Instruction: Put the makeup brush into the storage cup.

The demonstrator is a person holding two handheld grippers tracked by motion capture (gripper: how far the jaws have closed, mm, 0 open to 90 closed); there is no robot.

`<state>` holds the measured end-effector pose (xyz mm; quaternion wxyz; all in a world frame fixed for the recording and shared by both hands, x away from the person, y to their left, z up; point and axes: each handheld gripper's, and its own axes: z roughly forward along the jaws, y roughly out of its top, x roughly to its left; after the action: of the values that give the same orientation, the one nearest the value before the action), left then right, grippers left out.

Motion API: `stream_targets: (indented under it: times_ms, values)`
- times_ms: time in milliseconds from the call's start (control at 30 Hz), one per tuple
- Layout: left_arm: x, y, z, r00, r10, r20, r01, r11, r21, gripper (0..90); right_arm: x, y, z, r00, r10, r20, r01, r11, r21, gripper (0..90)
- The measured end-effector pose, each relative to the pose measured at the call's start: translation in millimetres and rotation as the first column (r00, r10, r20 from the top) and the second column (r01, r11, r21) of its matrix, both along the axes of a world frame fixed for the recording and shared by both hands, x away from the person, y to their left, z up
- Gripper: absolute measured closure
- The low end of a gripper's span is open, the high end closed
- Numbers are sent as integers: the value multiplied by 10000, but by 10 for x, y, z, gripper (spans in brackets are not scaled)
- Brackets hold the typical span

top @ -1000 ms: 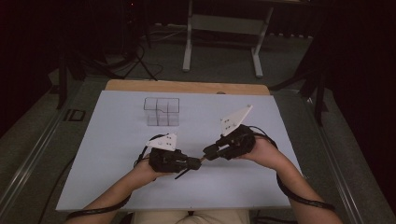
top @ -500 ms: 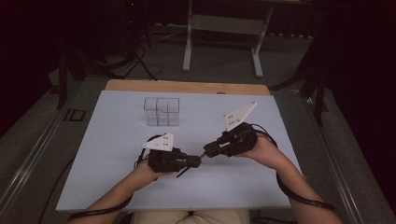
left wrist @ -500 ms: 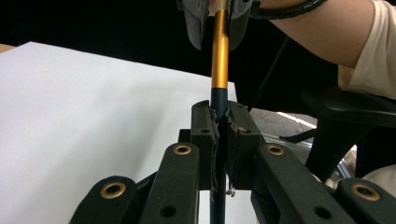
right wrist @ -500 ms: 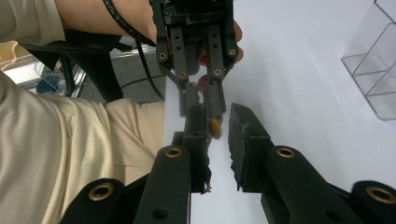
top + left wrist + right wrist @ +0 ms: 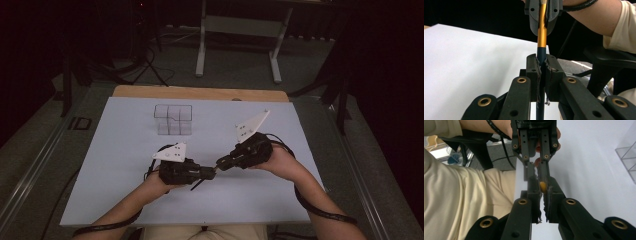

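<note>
Barely drifting since a second ago, both hands hovering low over the table point(image 5: 110, 165). Left hand-held gripper point(image 5: 542, 68) clamping the pen's point(image 5: 542, 32) dark end, right hand-held gripper point(image 5: 542, 187) pinching the gold end; long axis running straight between them.

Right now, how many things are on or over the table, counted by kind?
Grippers: 2, left gripper and right gripper
Pens: 1, gold and dark pen held between both
Clear compartment boxes: 1, clear box
Total: 4
</note>
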<state>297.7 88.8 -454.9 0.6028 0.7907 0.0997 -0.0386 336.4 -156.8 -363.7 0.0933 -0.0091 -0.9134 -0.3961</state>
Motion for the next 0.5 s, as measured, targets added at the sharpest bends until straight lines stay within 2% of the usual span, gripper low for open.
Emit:
stream_targets:
  times_ms: [167,300,367,433,500]
  values:
    - [10,-18,-13,10000,-92,-30,92,9999,51,841,-1,5,-6,9999,80,63,-78,9997,-232,844]
    - [29,-16,4,9998,-108,-190,107,9999,-65,833,9,-9,4,10000,47,6,-47,9999,-151,844]
    - [45,-11,20,9990,-137,-425,134,9999,-86,824,15,-21,15,10000,-2,25,3,9999,-106,844]
    - [45,-20,39,9989,-118,-453,120,9999,39,813,13,-27,21,10000,26,20,-26,10000,-49,844]
    - [40,-36,57,9989,-136,-439,147,9996,252,792,10,-24,19,10000,63,57,-62,9998,-186,844]
